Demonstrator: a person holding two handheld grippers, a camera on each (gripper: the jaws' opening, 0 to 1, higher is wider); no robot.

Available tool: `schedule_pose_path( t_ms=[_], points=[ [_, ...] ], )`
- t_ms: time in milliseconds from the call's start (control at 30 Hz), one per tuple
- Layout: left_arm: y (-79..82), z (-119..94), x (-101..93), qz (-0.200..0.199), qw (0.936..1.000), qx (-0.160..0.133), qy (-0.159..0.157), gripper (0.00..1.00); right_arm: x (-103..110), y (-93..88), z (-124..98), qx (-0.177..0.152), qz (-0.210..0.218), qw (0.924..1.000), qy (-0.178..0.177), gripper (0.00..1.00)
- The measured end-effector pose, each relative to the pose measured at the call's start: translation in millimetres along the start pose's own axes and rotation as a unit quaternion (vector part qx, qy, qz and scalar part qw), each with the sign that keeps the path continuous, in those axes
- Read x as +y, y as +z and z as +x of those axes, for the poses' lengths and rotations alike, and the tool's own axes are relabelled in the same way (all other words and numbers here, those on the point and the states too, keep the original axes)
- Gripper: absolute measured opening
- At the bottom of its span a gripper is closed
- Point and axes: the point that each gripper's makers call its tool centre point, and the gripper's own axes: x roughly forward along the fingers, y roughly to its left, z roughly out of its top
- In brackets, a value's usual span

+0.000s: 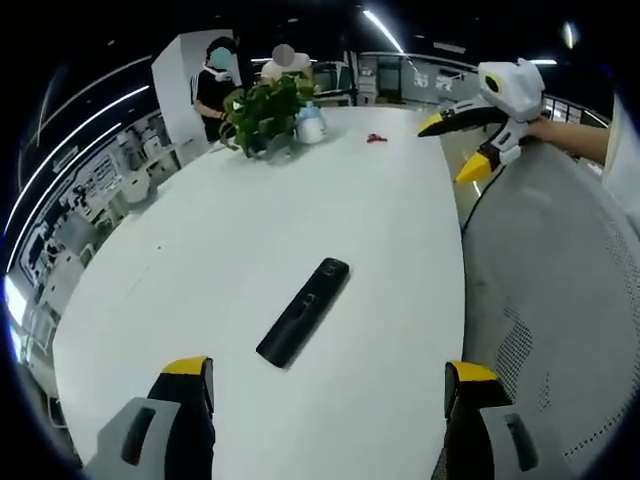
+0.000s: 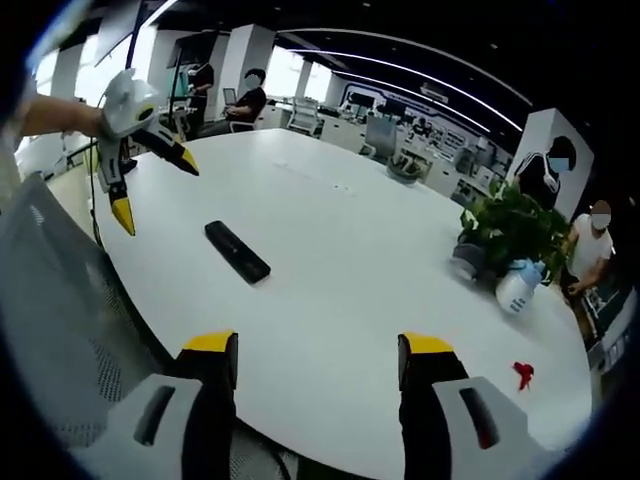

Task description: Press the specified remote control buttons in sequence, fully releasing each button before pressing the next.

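White table [image 1: 200, 250] bears remote [image 1: 304, 311], apparently lengthwise away from left gripper [image 1: 330, 385]; both grippers wide open, empty.

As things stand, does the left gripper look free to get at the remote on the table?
Probably yes. The remote lies flat on the bare white table, just ahead of the left gripper, whose jaws stand wide apart. Nothing lies between them, and the right gripper hangs well off to the side.
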Motion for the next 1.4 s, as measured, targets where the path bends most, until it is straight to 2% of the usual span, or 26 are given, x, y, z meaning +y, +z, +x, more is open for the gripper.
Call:
schedule_pose_path(
  t_ms=[133, 300, 433, 533, 567, 633, 667, 767, 1100, 1400],
  points=[
    [0.5, 2, -1.2, -0.012, 0.9999, 0.000, -0.009, 1.00, -2, 4.4, -2, -0.011, -0.006, 0.9999, -0.007, 0.63],
    [-0.3, 6, -1.9, -0.008, 0.9999, 0.007, -0.011, 1.00, -2, 3.5, -1, -0.008, 0.000, 1.0000, -0.003, 0.63],
    [6.6, 10, -4.6, -0.023, 0.9995, 0.002, -0.023, 1.00, 0, 3.4, -1, -0.007, -0.007, 0.9999, -0.002, 0.62],
    [10.9, 14, -6.0, -0.016, 0.9995, 0.002, -0.025, 1.00, -1, 2.7, -1, -0.005, -0.008, 1.0000, -0.002, 0.62],
    [11.5, 15, -5.8, -0.011, 0.9996, 0.004, -0.026, 0.97, -1, 2.7, -1, -0.006, -0.006, 1.0000, -0.003, 0.62],
    [13.0, 17, -5.9, -0.002, 0.9995, 0.010, -0.029, 0.86, -3, 1.5, 0, -0.003, -0.005, 1.0000, -0.007, 0.61],
    [14.8, 18, -5.9, -0.003, 0.9995, 0.009, -0.031, 0.85, -4, 0.6, 0, -0.001, -0.005, 1.0000, -0.008, 0.61],
    [20.1, 22, -1.4, -0.009, 0.9992, -0.003, -0.038, 0.92, -5, 1.1, -1, -0.004, -0.002, 0.9999, -0.011, 0.61],
    [23.2, 34, -2.2, -0.007, 0.9985, 0.007, -0.054, 0.92, -8, 0.8, -1, -0.004, -0.001, 0.9998, -0.017, 0.61],
    [17.1, 41, 0.5, -0.002, 0.9982, 0.022, -0.055, 0.93, -7, -0.2, -1, -0.001, -0.009, 0.9998, -0.016, 0.60]
  ],
)
